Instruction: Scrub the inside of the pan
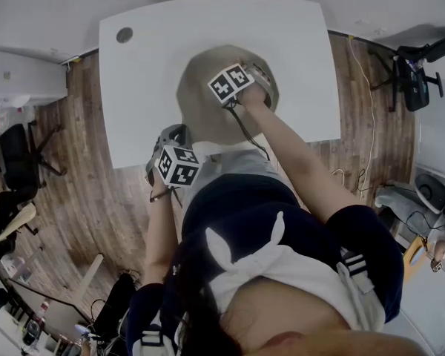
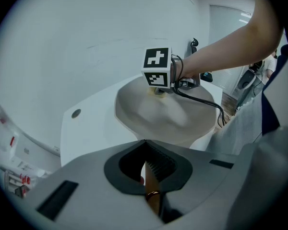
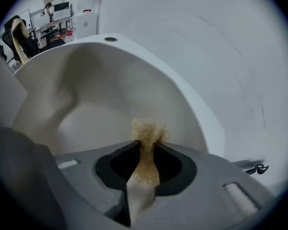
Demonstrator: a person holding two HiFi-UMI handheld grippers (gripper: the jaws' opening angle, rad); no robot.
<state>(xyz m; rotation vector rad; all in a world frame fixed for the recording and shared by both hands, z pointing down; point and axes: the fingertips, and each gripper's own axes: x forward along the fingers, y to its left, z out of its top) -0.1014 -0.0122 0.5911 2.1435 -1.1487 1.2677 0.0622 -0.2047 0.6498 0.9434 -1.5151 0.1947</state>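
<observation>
A beige pan [image 1: 208, 106] sits on the white table [image 1: 156, 65], near its front edge. My right gripper [image 1: 241, 80] is down inside the pan on its far right side, shut on a tan scrubber [image 3: 149, 128] whose frayed tip sticks out past the jaws just above the pan's inner wall [image 3: 86, 104]. At the table's front edge my left gripper [image 1: 172, 143] is shut on the pan's brown handle [image 2: 152, 195], which has a metal ring on it. From the left gripper view the pan [image 2: 173, 119] lies ahead with the right gripper's marker cube [image 2: 158, 73] over it.
A round cable hole [image 1: 124, 34] marks the table's far left corner. Wooden floor surrounds the table, with a black office chair [image 1: 417, 76] to the right and another chair [image 1: 18, 158] to the left. The person's body fills the lower part of the head view.
</observation>
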